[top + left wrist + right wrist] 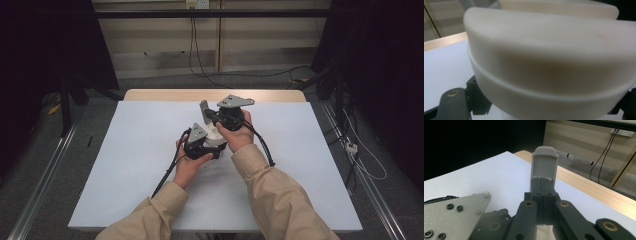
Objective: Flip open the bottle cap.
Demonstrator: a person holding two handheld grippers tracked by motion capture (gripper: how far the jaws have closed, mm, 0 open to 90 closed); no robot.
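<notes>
Mid-worktop (pixel 125 165): left gripper (pixel 212 145) pinching a cream rounded container (pixel 549 62), held just above the white surface. Right gripper (pixel 543 192), jaws pressed together, clamps a grey clip-like piece (pixel 544 163). Left gripper's grey plate (pixel 454 212) crowds close beside it.

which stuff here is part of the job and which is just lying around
In the job:
- cream rounded plastic container, in the left tongs
- grey flat plastic piece with a rounded top, pinched in the right tongs

Lying about:
- white sheet on the wooden table
- black cables on the floor
- wall socket
</notes>
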